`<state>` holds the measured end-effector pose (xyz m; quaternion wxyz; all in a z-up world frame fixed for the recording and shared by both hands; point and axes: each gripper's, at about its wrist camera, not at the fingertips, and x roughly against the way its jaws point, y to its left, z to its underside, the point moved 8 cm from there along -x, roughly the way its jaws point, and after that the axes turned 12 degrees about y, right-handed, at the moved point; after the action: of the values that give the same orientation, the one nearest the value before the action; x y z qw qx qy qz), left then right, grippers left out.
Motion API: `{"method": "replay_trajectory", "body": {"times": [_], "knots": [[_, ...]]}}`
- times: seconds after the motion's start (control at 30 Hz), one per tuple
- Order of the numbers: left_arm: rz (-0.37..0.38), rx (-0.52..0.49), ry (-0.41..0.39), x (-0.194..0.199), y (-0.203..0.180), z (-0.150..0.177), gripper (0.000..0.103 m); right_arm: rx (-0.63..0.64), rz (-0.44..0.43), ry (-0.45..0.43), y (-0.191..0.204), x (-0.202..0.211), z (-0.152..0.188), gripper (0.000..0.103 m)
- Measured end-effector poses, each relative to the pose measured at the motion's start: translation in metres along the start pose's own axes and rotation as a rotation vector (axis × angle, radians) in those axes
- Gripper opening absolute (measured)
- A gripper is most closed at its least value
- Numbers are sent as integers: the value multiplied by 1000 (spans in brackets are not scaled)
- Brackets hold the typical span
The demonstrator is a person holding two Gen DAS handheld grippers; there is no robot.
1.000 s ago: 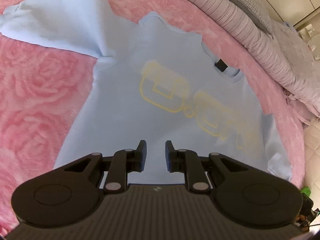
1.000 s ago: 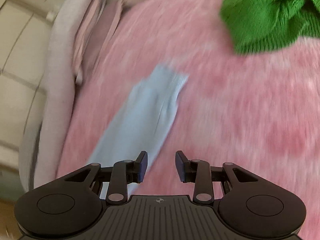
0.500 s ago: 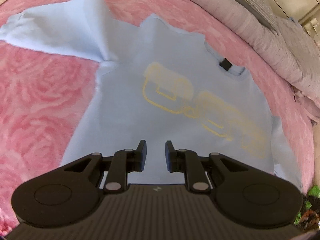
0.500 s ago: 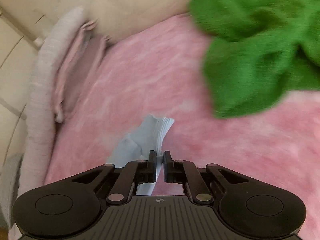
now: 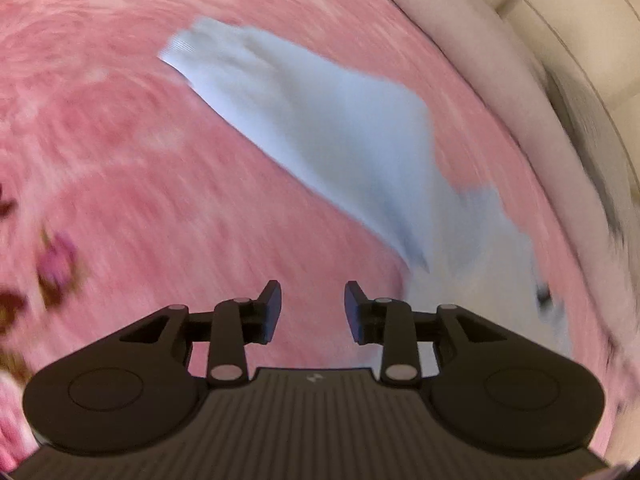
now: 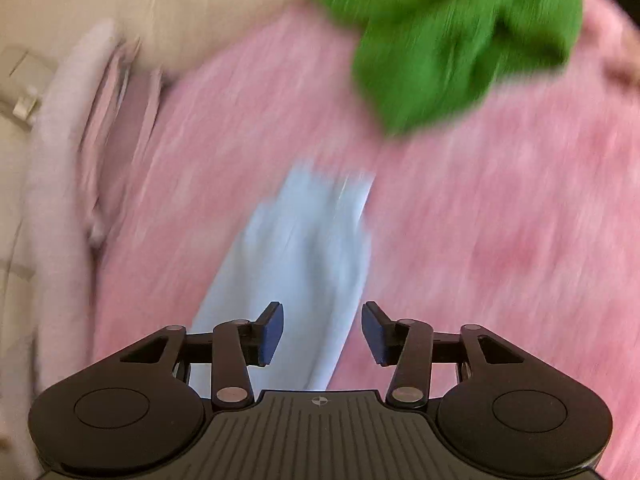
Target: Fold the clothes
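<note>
- Left wrist view: the pink blanket point(image 5: 132, 184) lies bare across the left and centre of the frame, open ground for the left gripper point(image 5: 313, 306), whose jaws have just been opening with nothing between them.
- The light blue sleeve point(image 5: 320, 128) runs from upper centre to lower right.
- A pale bolster point(image 5: 500, 92) walls off the right edge.
- Right wrist view: bare blanket fills the right half, free for the right gripper point(image 6: 322, 332), jaws just opening, the blue sleeve lying below the gap, unpinched.
- A green knit garment point(image 6: 448, 36) blocks the upper right.
- Folded pinkish bedding point(image 6: 120, 128) bounds the left side.
</note>
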<state>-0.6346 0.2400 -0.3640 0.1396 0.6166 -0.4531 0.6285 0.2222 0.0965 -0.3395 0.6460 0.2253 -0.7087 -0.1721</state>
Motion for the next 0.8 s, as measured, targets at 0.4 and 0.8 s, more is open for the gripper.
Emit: {"method": "replay_trajectory", "body": {"times": [0.4,0.8], "knots": [[71,277,-138,-33,79,-130,26,234,-18,268,75,-28,220,47],[-237,-237,-390,59,72,-104,3,323,15,237,101,-23,239,47]]}}
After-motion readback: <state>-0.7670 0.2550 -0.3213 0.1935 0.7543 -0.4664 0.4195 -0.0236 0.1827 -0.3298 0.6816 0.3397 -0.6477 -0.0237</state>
